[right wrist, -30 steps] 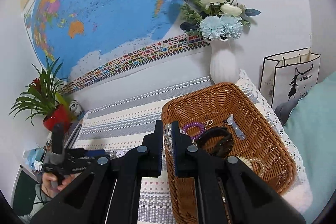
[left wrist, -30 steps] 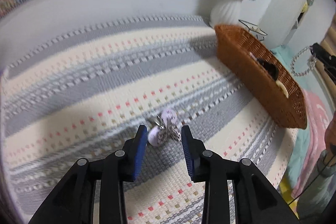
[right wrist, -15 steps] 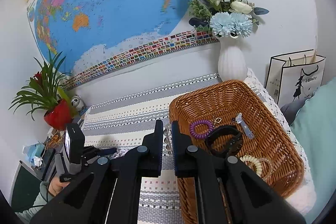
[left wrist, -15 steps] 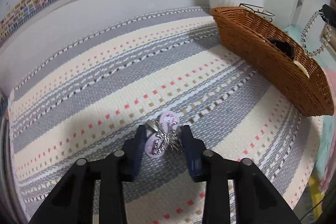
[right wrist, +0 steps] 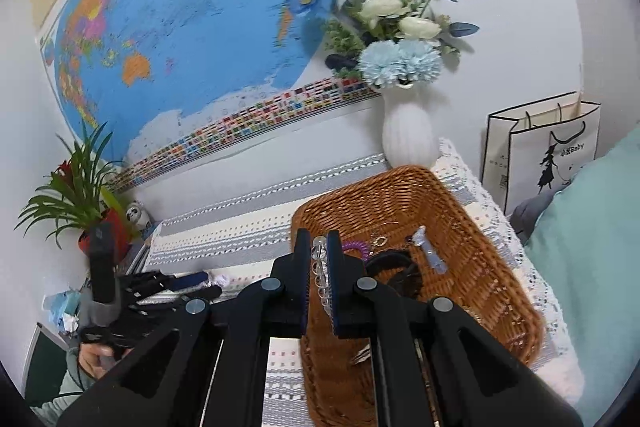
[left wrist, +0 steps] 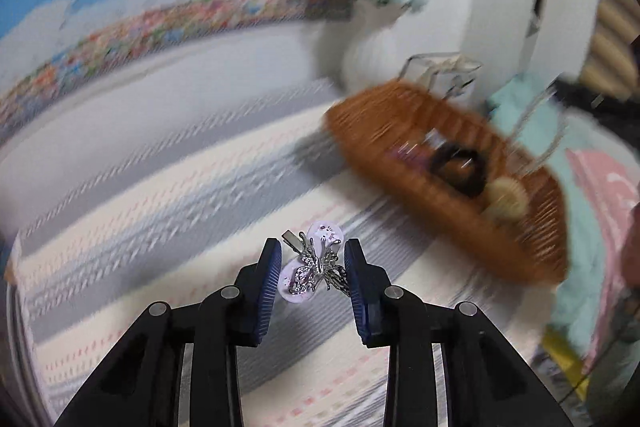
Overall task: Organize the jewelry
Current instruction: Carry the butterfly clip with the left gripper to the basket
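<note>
In the left wrist view, the left tongs (left wrist: 311, 267) sit low at the centre of the frame, their blue-padded fingers (left wrist: 267, 279) on either side of a pale lilac hair clip (left wrist: 310, 267) topped with a silvery butterfly ornament. The pads touch the clip's edges, so the tongs are clenched on it, and it sits between them above the striped woven cloth (left wrist: 160, 227) covering the surface. The rest of this view is smeared by motion blur. At the right of the frame lies the brown wicker basket (left wrist: 400, 183), with a dark band (left wrist: 460, 171) and a pale yellowish coil (left wrist: 506, 197) inside it.

In the right wrist view, the right tongs (right wrist: 319, 259) are at the lower centre of the frame, clamped on a bracelet of clear beads (right wrist: 320, 267), which runs down the narrow gap between the pads. They stand over the near left corner of the basket (right wrist: 500, 267). Inside the basket lie a purple spiral hair tie (right wrist: 354, 249), a black band (right wrist: 394, 267), a small metal ring piece (right wrist: 378, 239) and a clear clip (right wrist: 430, 251). Behind the basket, touching its far rim in the picture, stands a white ribbed vase (right wrist: 408, 131) of blue and white flowers. A world map (right wrist: 188, 19) fills the upper left, and a potted plant (right wrist: 84, 195) stands at the left edge. The left tongs (right wrist: 208, 283) appear at lower left over the cloth.
</note>
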Tool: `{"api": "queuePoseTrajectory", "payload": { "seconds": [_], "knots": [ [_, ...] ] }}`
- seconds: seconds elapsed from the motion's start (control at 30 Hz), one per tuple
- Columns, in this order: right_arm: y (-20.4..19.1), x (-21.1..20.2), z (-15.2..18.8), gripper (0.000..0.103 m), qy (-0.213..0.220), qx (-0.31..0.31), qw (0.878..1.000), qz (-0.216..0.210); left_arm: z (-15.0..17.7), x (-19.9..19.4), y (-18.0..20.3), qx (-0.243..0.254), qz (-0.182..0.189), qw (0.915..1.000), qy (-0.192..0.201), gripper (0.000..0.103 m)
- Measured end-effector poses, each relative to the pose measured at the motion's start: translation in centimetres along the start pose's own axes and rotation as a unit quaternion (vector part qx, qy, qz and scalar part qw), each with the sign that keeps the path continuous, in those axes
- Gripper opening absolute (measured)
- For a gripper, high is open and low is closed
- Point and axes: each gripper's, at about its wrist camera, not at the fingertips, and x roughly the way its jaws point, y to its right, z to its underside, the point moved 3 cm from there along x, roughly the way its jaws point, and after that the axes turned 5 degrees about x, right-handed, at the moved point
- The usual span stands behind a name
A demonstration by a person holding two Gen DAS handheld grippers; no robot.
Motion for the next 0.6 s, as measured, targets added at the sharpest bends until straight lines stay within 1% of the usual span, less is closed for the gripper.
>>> {"api": "queuePoseTrajectory", "payload": {
  "seconds": [0.07, 0.13, 0.27, 0.43, 0.6],
  "knots": [
    [0.6, 0.5, 0.0, 0.008, -0.004, 0.003, 1.000, 0.007, -2.3, 0.0, 1.6, 0.009, 0.024, 0.9996, 0.014, 0.033],
    [1.6, 1.2, 0.0, 0.008, -0.009, 0.008, 1.000, 0.018, -3.9, 0.6, 2.9, 0.017, 0.040, 0.9989, 0.020, 0.033],
    [3.7, 2.3, 0.0, 0.008, -0.014, 0.020, 0.999, 0.040, -6.6, 2.8, 5.3, 0.031, 0.056, 0.9977, 0.022, 0.033],
    [6.2, 3.5, -0.2, 0.008, -0.023, 0.033, 0.997, 0.062, -9.4, 7.0, 7.4, 0.029, 0.083, 0.9961, 0.000, 0.033],
    [8.4, 5.0, 0.0, 0.008, -0.045, 0.045, 0.994, 0.084, -10.4, 10.8, 8.3, 0.023, 0.102, 0.9940, -0.032, 0.033]
  ]
}}
